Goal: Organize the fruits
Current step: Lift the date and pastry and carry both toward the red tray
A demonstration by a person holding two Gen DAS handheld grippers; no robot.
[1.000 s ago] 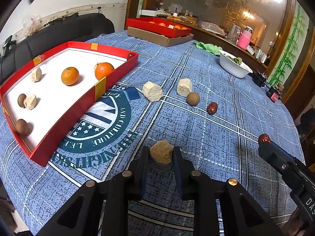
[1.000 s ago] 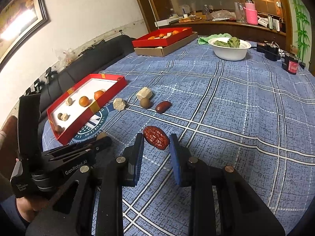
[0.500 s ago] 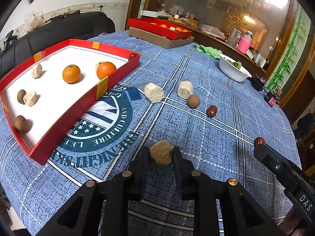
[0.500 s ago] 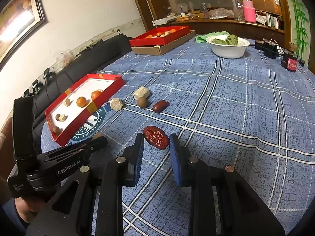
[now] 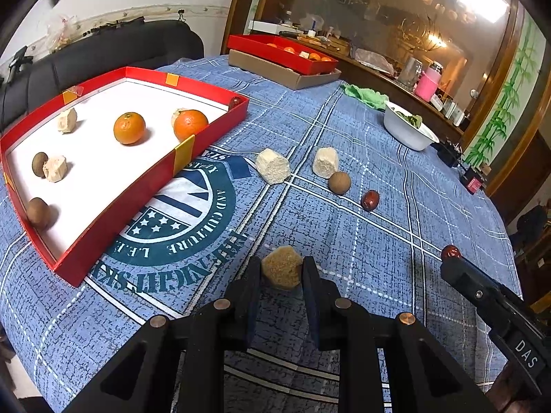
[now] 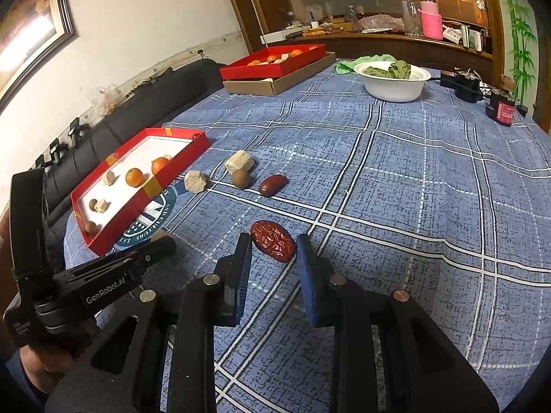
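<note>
My left gripper (image 5: 280, 268) is shut on a tan crumbly chunk (image 5: 281, 271), held above the blue cloth. My right gripper (image 6: 273, 246) is shut on a wrinkled red date (image 6: 273, 240); it shows at the right of the left wrist view (image 5: 450, 252). The red tray (image 5: 206, 135) at the left holds two oranges (image 5: 129, 128), pale chunks and brown round fruits. On the cloth lie two pale chunks (image 5: 273, 170), a brown round fruit (image 5: 339, 182) and a smooth red date (image 5: 370, 200).
A second red tray on a cardboard box (image 6: 275, 79) stands at the table's far side. A white bowl with greens (image 6: 392, 81) and a green cloth are at the far right. A black sofa (image 5: 103, 48) runs behind the tray.
Both grippers have kept their hold. Both views have shifted slightly, with the table objects sitting a little lower and nearer in frame.
</note>
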